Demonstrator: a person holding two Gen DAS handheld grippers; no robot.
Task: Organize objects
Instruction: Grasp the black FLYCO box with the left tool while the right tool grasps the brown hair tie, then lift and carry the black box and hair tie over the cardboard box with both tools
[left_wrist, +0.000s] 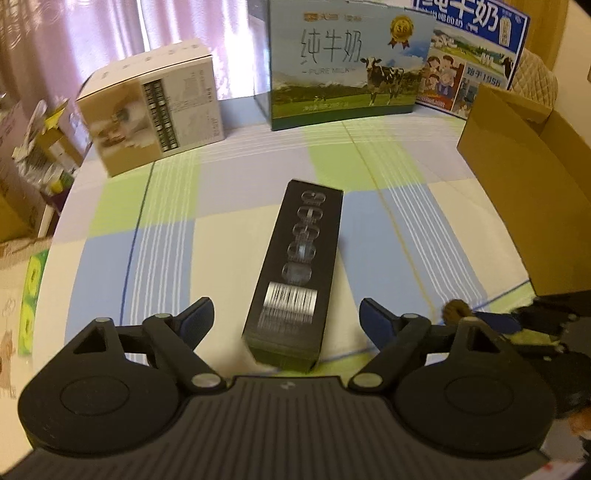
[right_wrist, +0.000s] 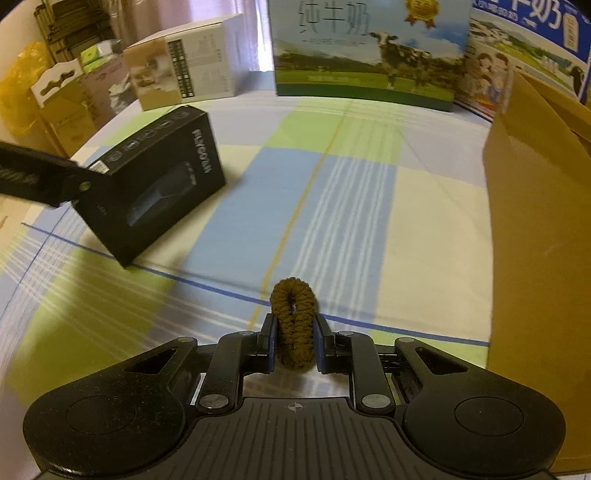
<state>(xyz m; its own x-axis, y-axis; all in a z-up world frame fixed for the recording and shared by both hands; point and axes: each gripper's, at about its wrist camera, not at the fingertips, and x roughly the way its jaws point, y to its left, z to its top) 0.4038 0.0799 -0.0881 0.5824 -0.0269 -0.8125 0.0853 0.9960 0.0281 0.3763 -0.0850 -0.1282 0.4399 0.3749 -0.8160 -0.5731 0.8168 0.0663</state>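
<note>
Both wrist cams low over table (left_wrist: 236, 236), facing fwd; share black box (left_wrist: 295, 273).

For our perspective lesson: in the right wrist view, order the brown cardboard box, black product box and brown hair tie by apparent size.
1. brown cardboard box
2. black product box
3. brown hair tie, though nearest the camera.
</note>
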